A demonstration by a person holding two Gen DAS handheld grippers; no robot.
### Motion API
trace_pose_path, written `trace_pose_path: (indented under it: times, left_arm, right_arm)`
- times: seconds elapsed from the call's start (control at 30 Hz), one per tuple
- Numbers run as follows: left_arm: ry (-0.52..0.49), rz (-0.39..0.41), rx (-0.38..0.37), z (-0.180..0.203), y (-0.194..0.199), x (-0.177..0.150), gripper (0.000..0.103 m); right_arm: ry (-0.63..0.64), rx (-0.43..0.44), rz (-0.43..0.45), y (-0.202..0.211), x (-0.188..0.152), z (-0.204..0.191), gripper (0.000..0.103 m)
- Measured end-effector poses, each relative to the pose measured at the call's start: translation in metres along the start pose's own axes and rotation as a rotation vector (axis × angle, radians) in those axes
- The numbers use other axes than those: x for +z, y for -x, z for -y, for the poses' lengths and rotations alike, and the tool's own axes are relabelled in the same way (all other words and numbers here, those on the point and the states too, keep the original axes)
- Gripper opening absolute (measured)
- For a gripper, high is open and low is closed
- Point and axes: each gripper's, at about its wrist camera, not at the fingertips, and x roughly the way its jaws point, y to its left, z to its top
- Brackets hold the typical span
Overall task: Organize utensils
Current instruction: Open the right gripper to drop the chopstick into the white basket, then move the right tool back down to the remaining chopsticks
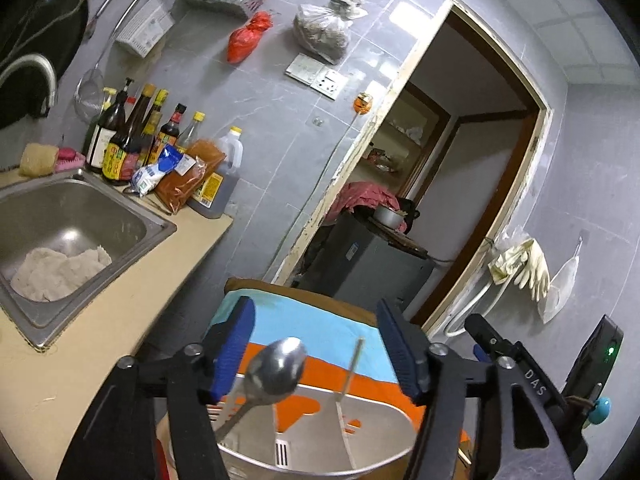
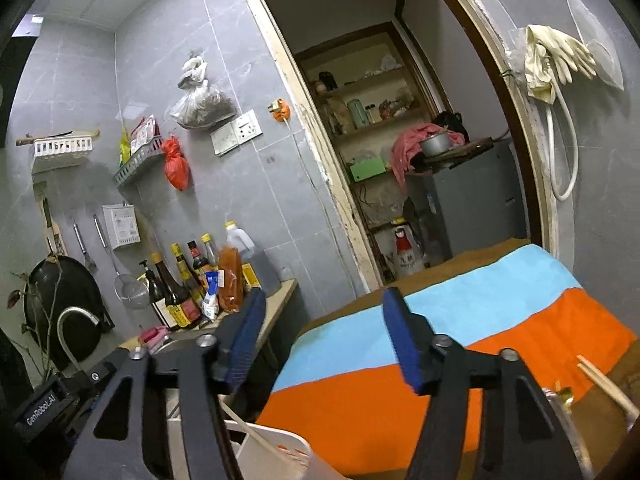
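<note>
Grey-tiled kitchen; a cloth (image 1: 320, 320) striped blue and orange covers the near surface. I read the left gripper (image 1: 316, 344) as released, jaws apart: the spoon (image 1: 276, 368) stands free between them in the white holder (image 1: 384, 420), beside a chopstick (image 1: 352, 364). Right gripper (image 2: 324, 336) also released, grasping nothing. Only the left view shows the sink (image 1: 80, 216). Legible: "DAS", "GenRobot.AI".

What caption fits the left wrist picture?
Open left gripper above a white holder with a spoon and chopstick.
</note>
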Motion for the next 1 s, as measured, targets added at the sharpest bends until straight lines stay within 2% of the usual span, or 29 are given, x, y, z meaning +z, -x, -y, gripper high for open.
trace_pose_path:
  times: [0.07, 0.1, 0.17, 0.23, 0.3, 0.33, 0.37, 0.43, 0.73, 1.0]
  left_arm:
    - [-0.027, -0.003, 0.015, 0.013, 0.003, 0.001, 0.077]
    - [-0.044, -0.002, 0.026, 0.022, 0.005, 0.001, 0.080]
    - [-0.078, -0.004, 0.040, 0.038, 0.008, 0.001, 0.090]
    - [-0.113, -0.010, 0.055, 0.054, 0.009, -0.001, 0.097]
    - [-0.148, -0.013, 0.063, 0.074, 0.009, -0.004, 0.100]
    - [-0.161, -0.015, 0.064, 0.082, 0.010, -0.006, 0.102]
    - [-0.173, -0.019, 0.065, 0.091, 0.009, -0.008, 0.102]
    - [-0.192, -0.021, 0.067, 0.108, 0.008, -0.013, 0.102]
    - [-0.299, -0.024, 0.053, 0.174, -0.002, -0.044, 0.103]
    - [-0.344, -0.083, 0.047, 0.205, -0.018, -0.087, 0.103]
  right_arm:
    - [0.003, -0.009, -0.020, 0.008, 0.008, 0.008, 0.065]
    - [0.005, -0.010, -0.024, 0.013, 0.013, 0.013, 0.067]
    - [0.016, -0.018, -0.033, 0.023, 0.020, 0.023, 0.078]
    - [0.027, -0.025, -0.042, 0.035, 0.029, 0.034, 0.085]
    - [0.037, -0.033, -0.040, 0.046, 0.037, 0.046, 0.087]
    - [0.045, -0.040, -0.042, 0.053, 0.041, 0.055, 0.091]
    - [0.051, -0.049, -0.044, 0.058, 0.045, 0.060, 0.098]
    - [0.067, -0.064, -0.040, 0.070, 0.054, 0.074, 0.101]
    - [0.141, -0.132, -0.019, 0.105, 0.078, 0.125, 0.101]
    - [0.218, -0.191, 0.004, 0.129, 0.067, 0.171, 0.101]
